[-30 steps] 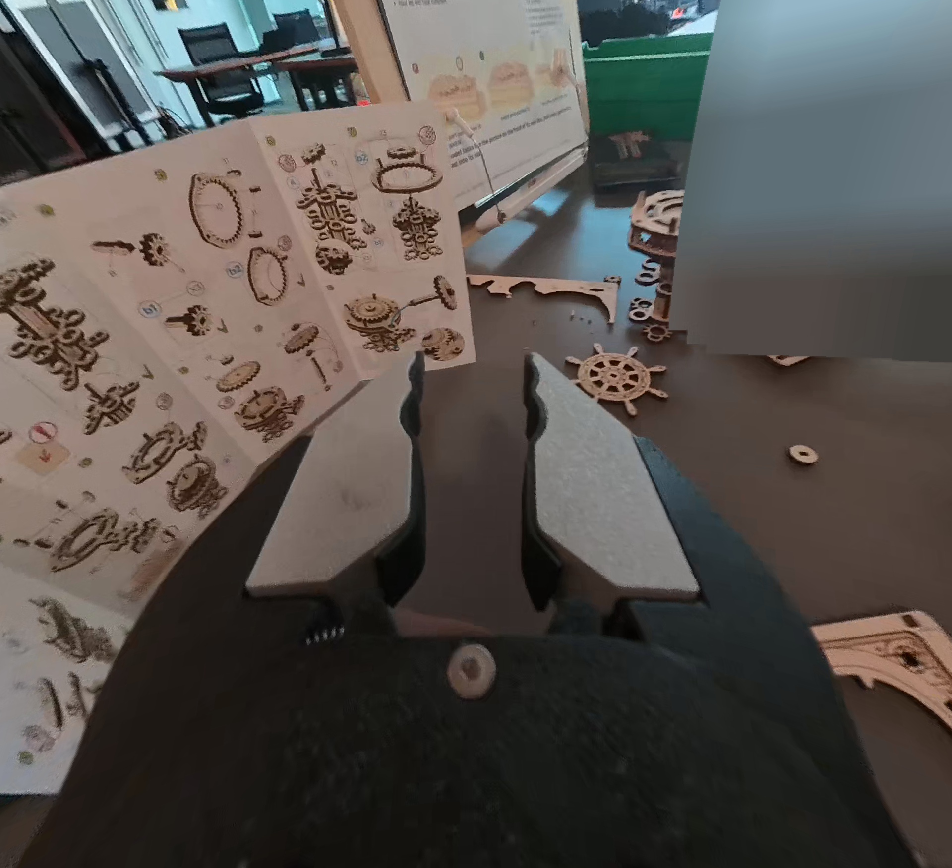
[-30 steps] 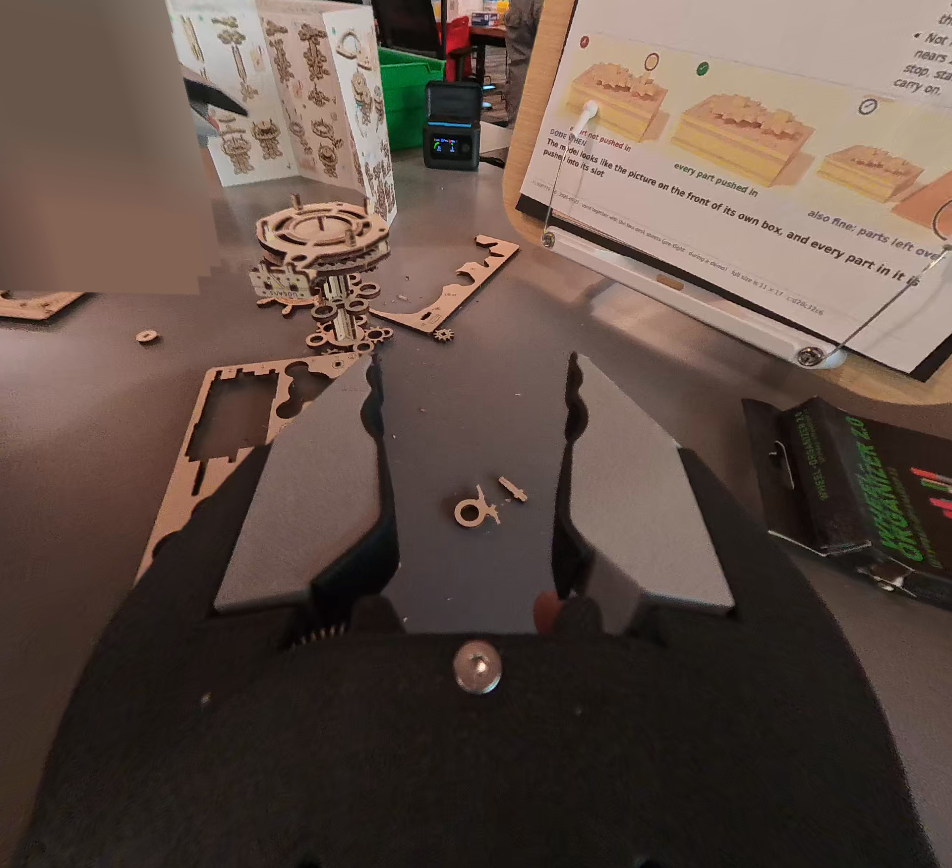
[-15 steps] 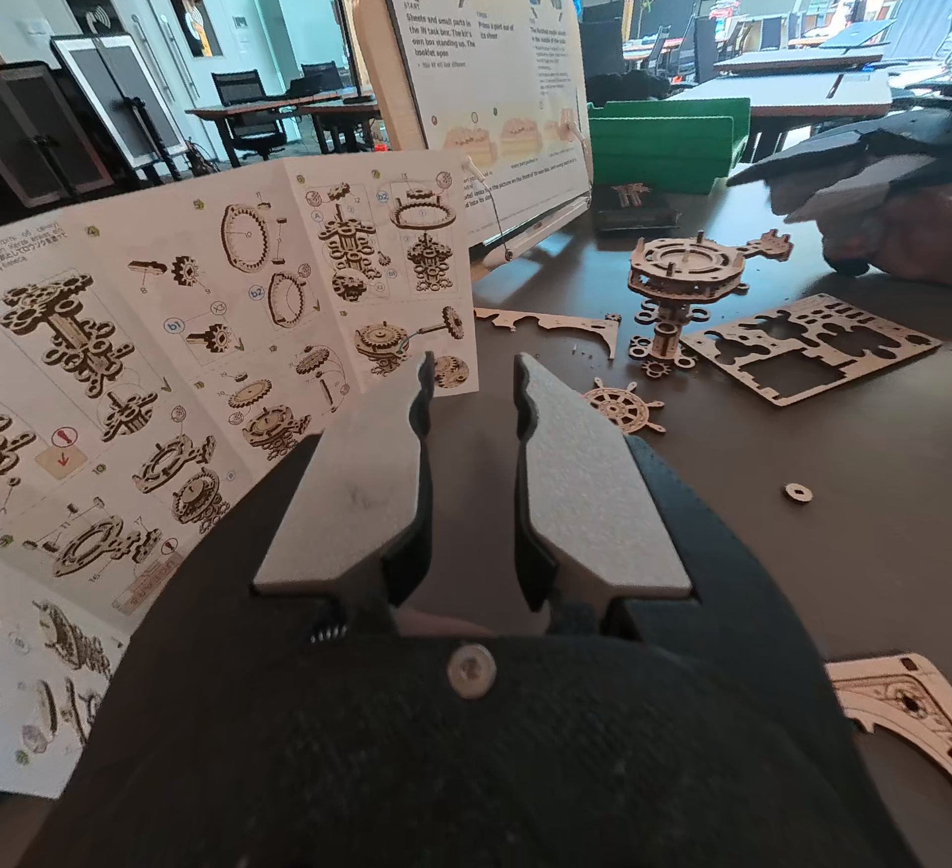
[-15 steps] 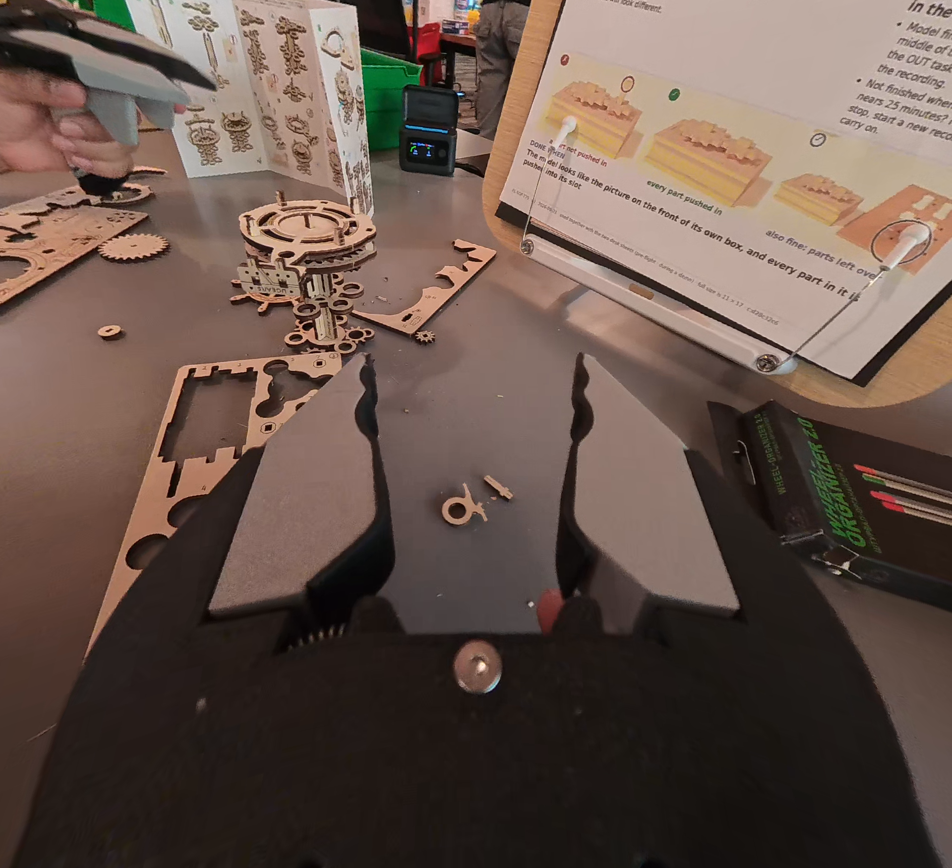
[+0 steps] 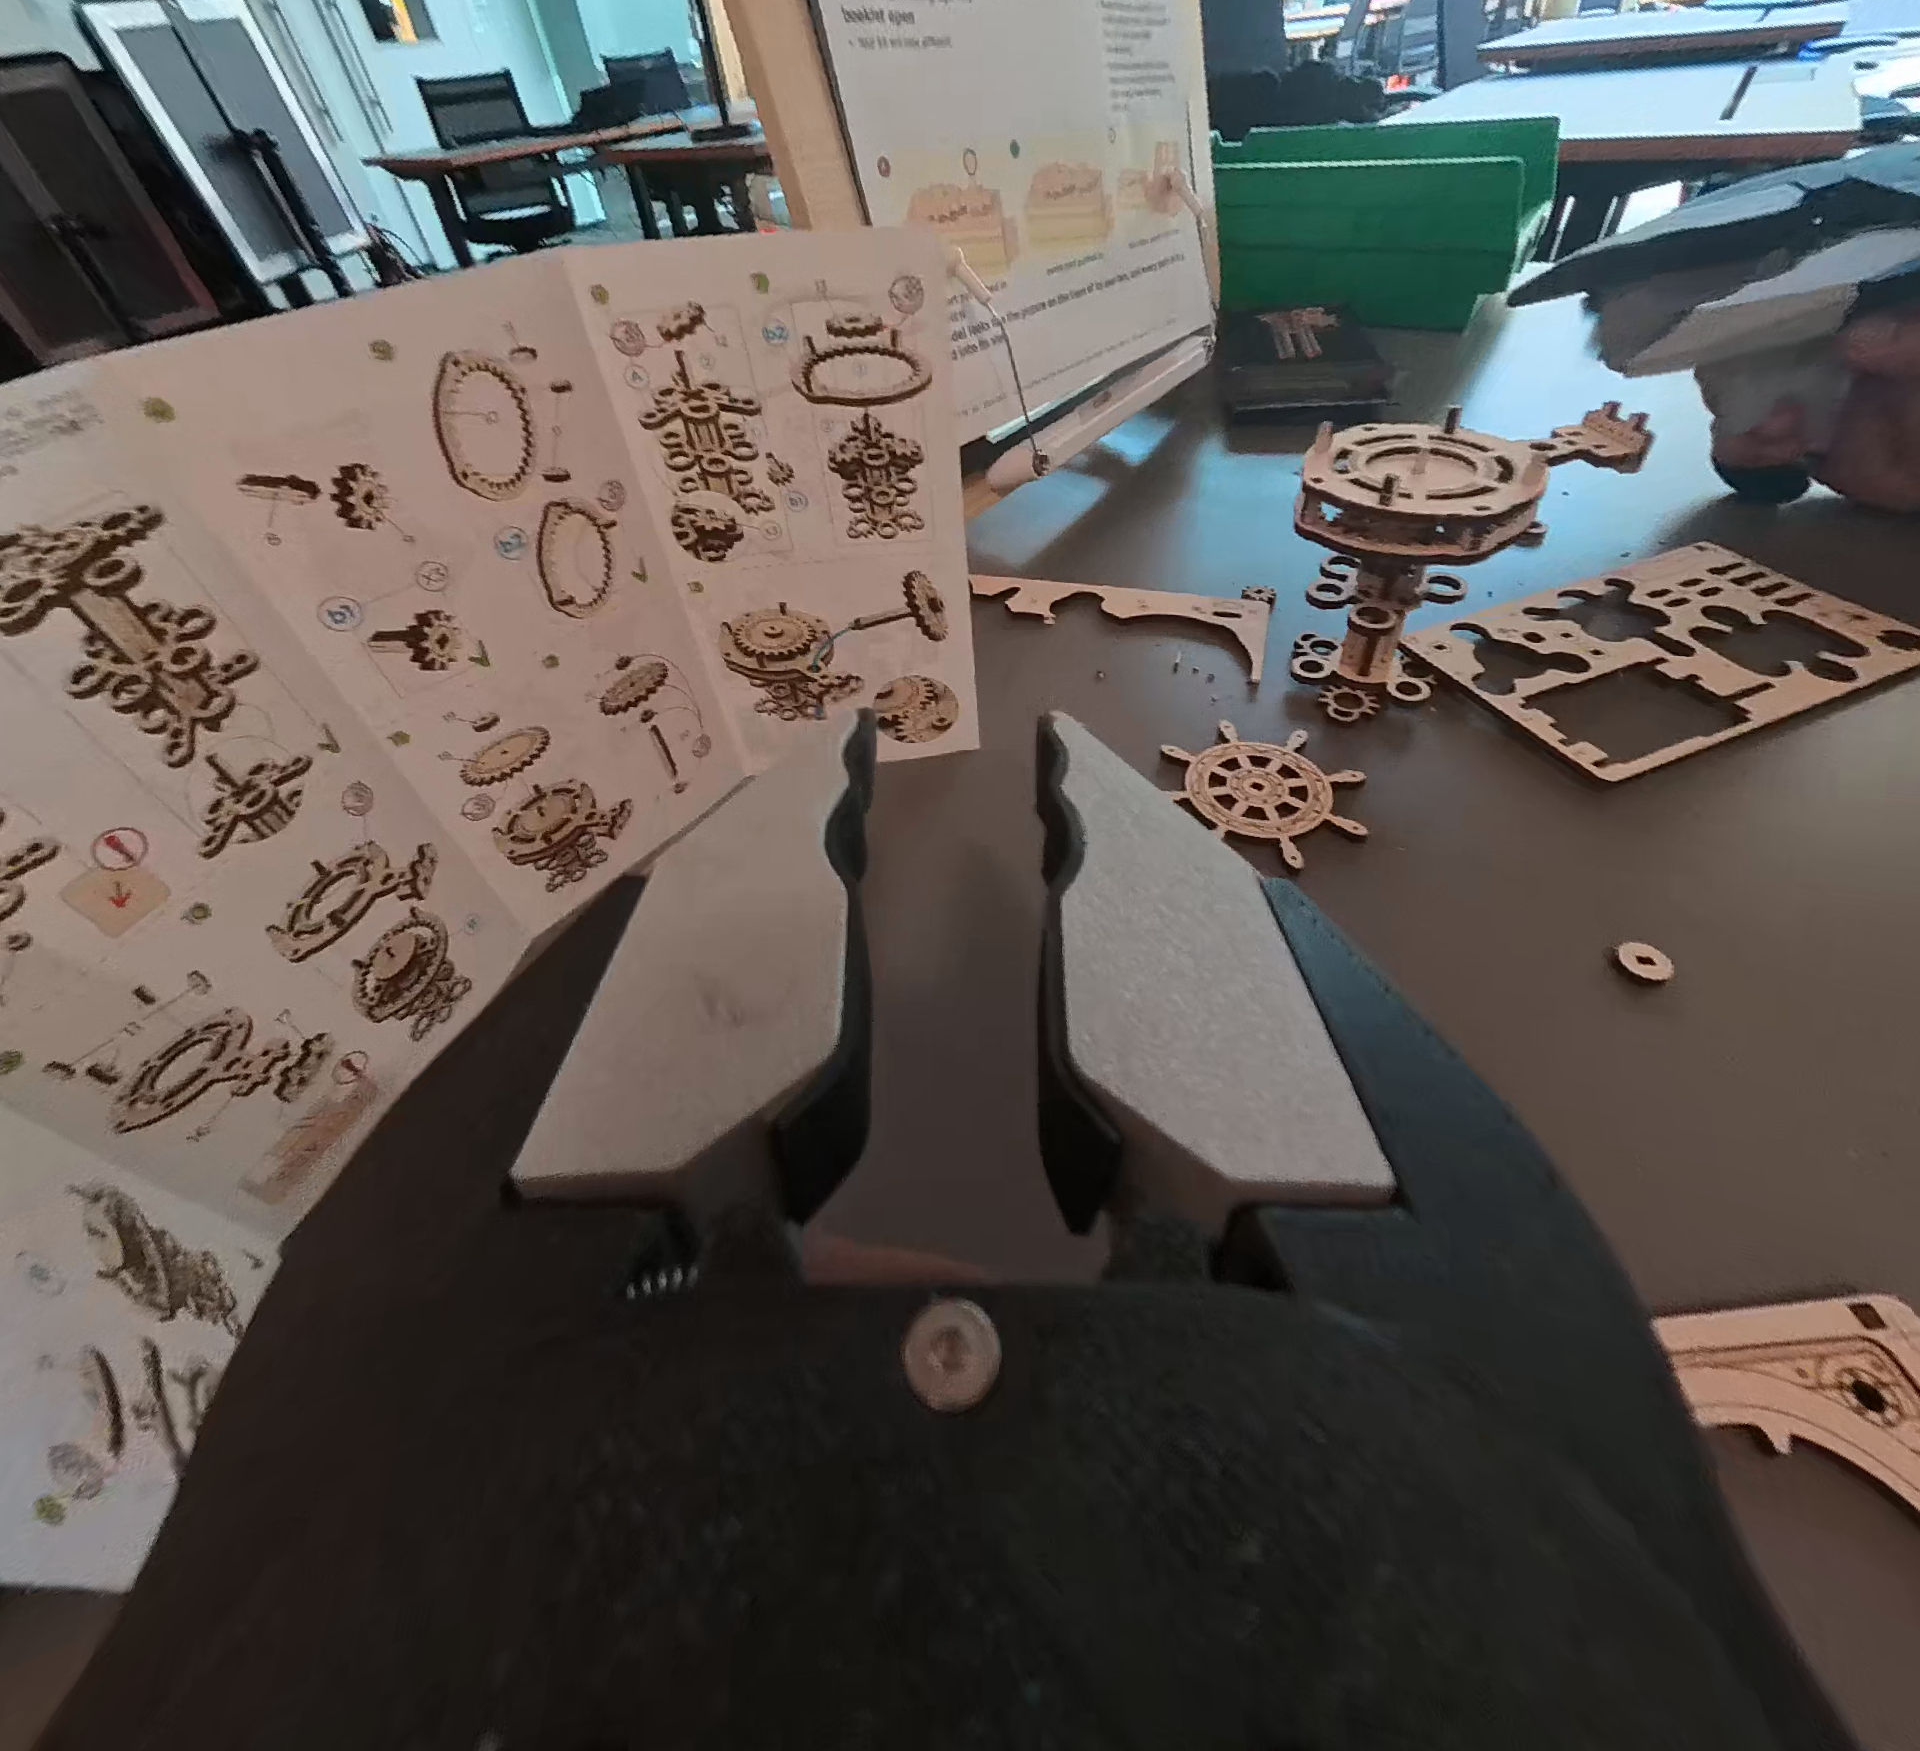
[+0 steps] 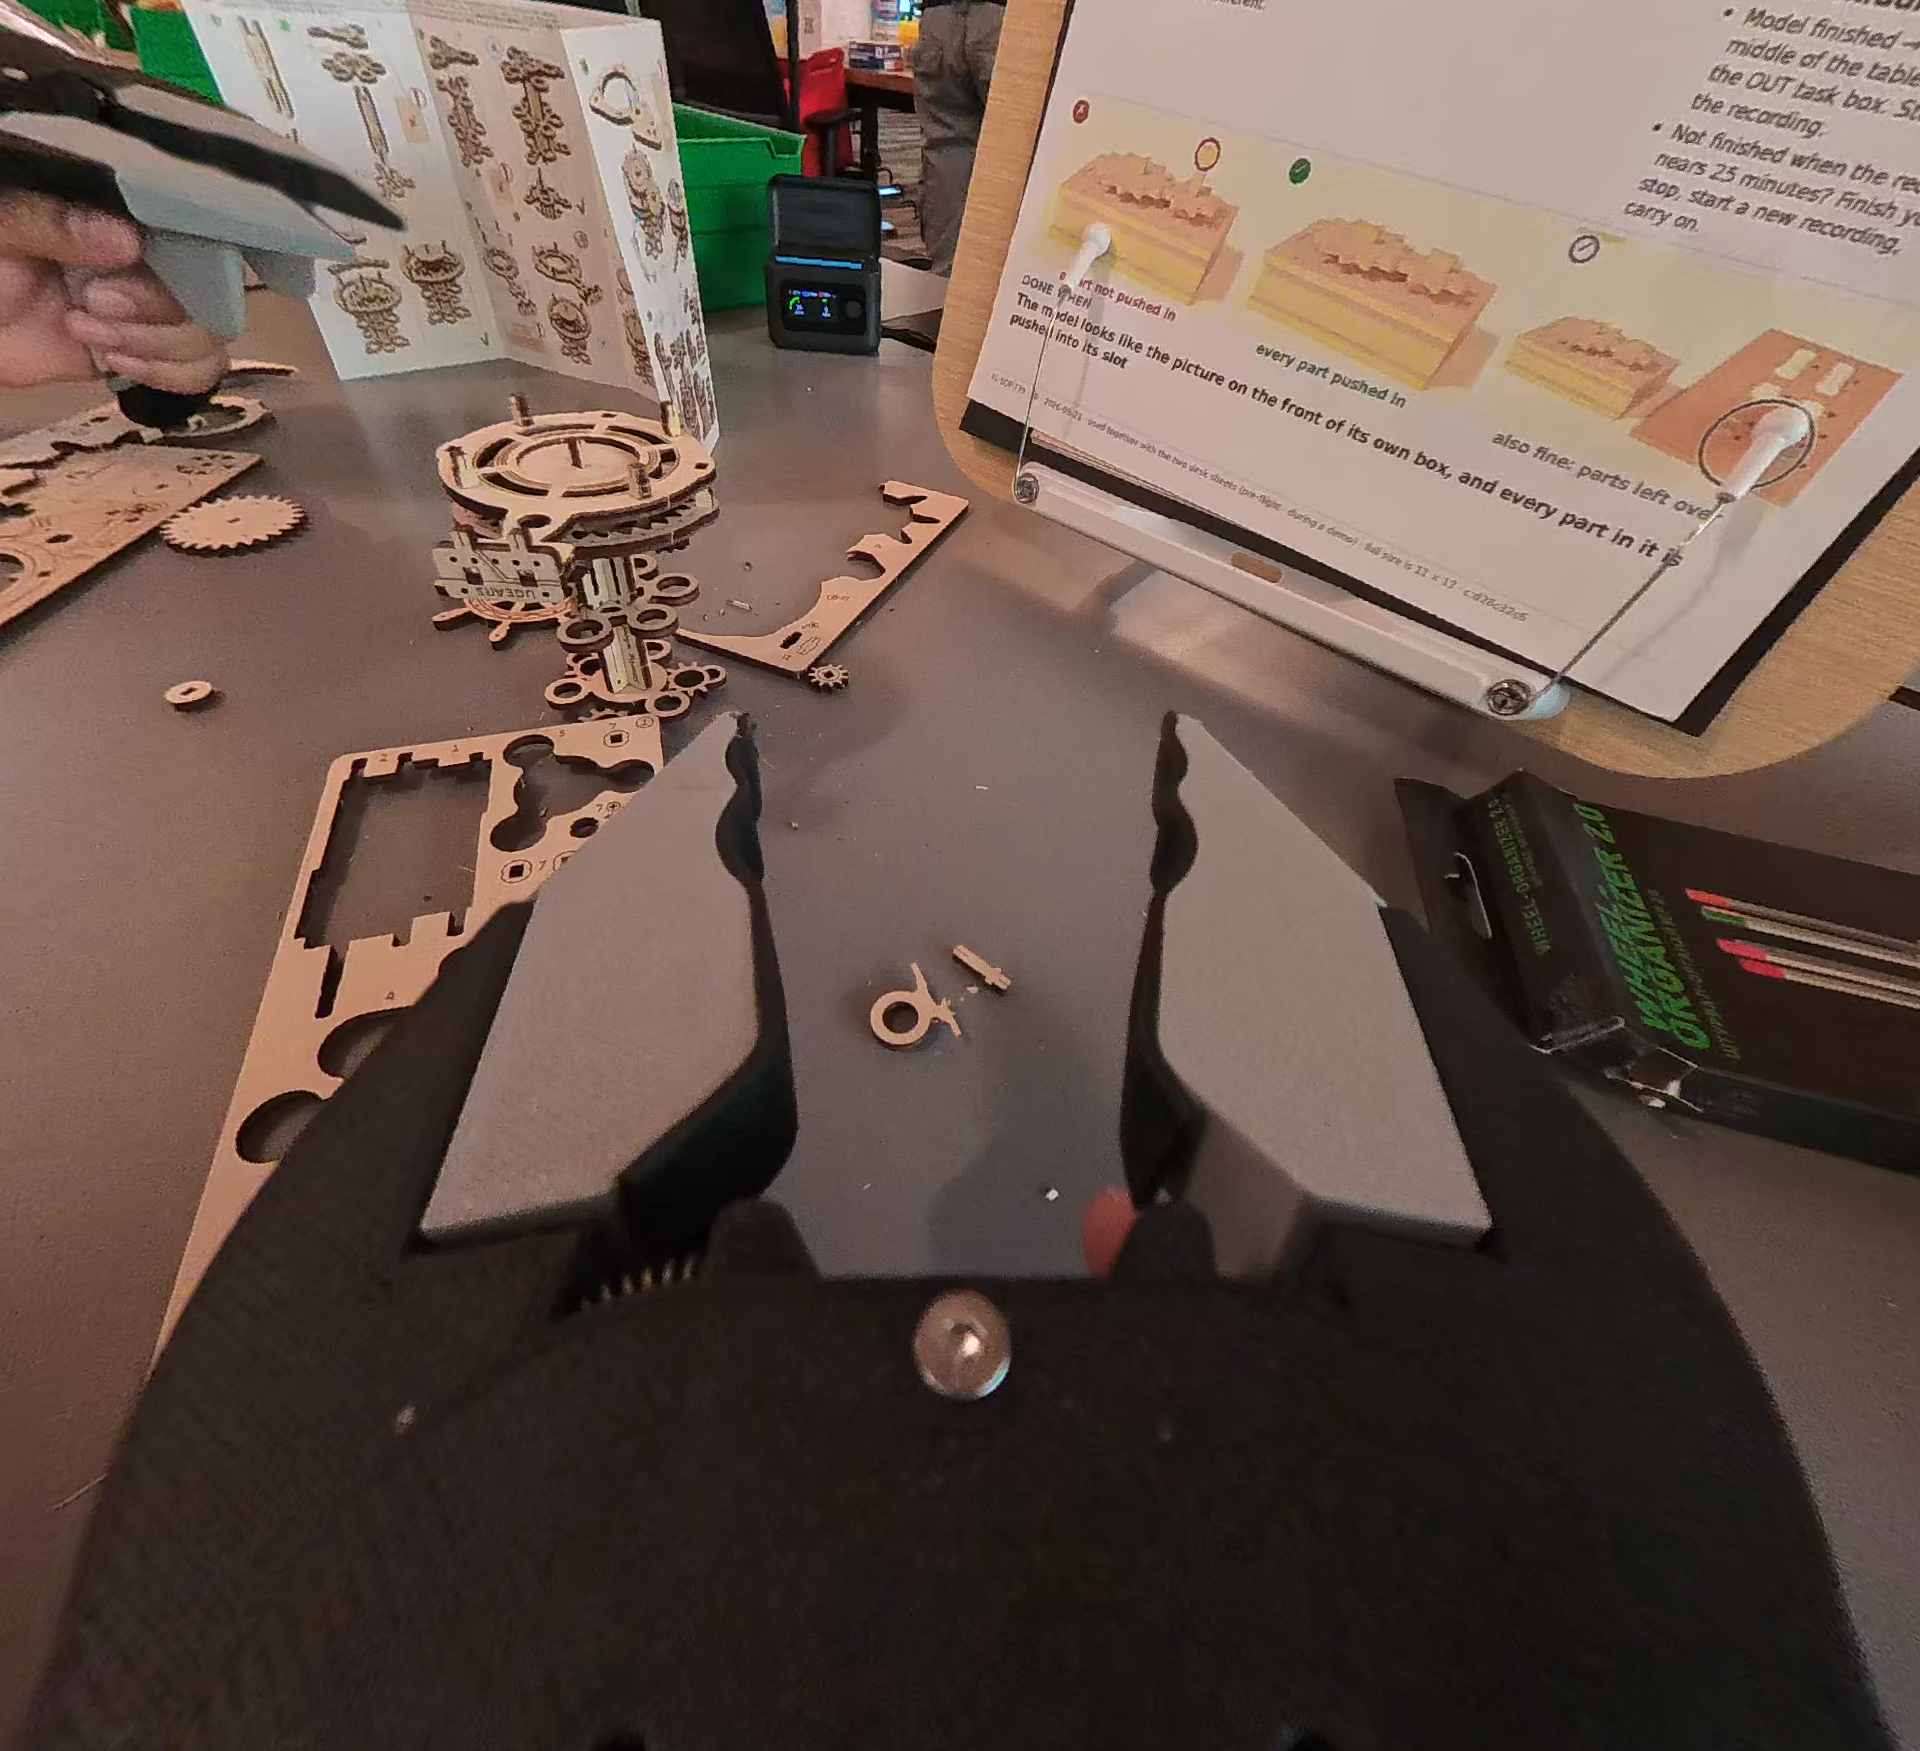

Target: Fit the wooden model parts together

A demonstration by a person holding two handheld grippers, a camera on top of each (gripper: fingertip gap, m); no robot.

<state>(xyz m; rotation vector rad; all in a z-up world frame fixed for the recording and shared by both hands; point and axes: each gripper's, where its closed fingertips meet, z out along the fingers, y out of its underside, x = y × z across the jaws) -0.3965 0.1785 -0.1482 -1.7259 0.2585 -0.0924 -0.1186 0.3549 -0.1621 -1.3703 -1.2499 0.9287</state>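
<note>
Wooden model parts were scattered all over the dark tabletop [image 6: 1039, 621]: the half-built round laser-cut wooden tower [image 6: 582, 517] stood near the folded paper instruction booklet [image 5: 416, 621], with a small wooden ring piece [image 6: 904, 1015] lying between my right gripper's [image 6: 951, 745] fingers. I had that one wide open, holding nothing. My left gripper [image 5: 951, 735] was only partly open, also empty, beside a little wooden ship's wheel [image 5: 1259, 787].

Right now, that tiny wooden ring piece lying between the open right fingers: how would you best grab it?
Grip the small ring piece across its round loop, coming straight down from above. It lies flat on the table, so only its thin edges offer purchase. The right gripper is open and already straddles it.
</note>
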